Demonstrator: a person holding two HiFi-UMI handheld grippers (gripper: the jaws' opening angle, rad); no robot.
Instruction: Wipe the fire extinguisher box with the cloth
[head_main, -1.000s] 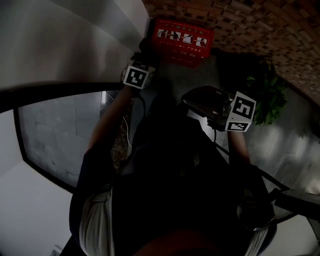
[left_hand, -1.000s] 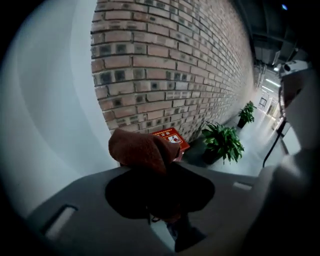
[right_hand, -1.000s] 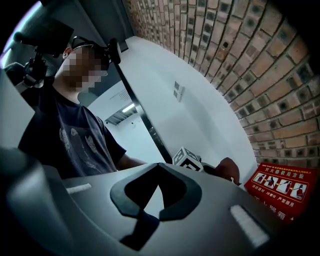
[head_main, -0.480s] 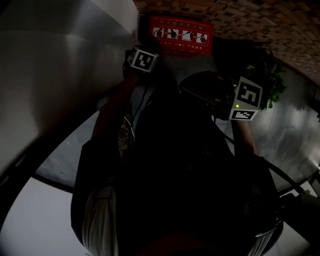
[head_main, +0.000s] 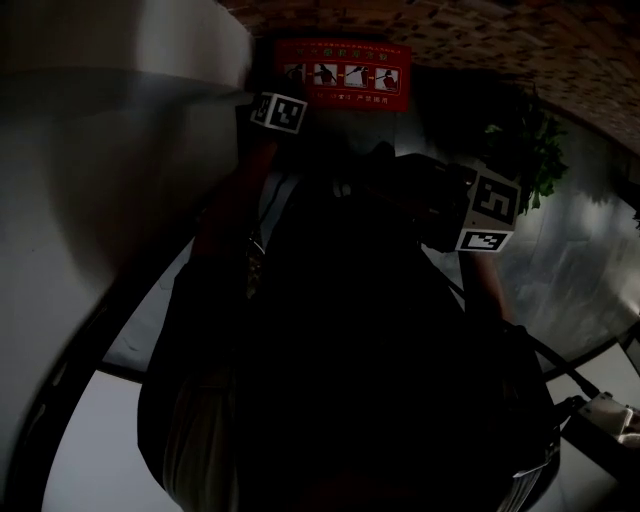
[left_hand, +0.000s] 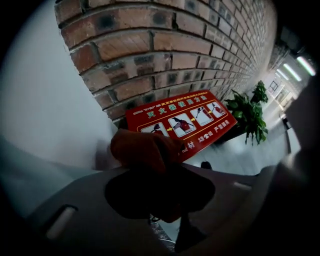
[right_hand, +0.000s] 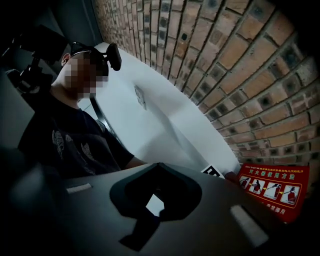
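in the head view, the left claw (head_main: 292, 92) is now sitting right at the lower left corner of the red fire extinguisher box (head_main: 340, 75), having climbed from lower down beside the person's body a second ago, while the right claw (head_main: 400, 180) is staying back near the chest, well apart from the box, much as before. the box is lying at the foot of the brick wall (head_main: 480, 40), with a green plant (head_main: 520, 150) standing off to its right. in the left gripper view, the claw is pinching a bunched reddish-brown cloth (left_hand: 145, 150), its jaws drawn in on the wad, and the cloth is overlapping the near left edge of the box's printed face; whether it is truly touching the surface is hard to tell from here. in the right gripper view, the jaws are sitting nearly together with only a sliver of light showing between them and nothing held; this view is looking back at the person (right_hand: 75, 135) and catching the box low at the right edge. judging from this, the reach is finishing and the wiping itself is only beginning, with most of the box's face probably still waiting to be covered.
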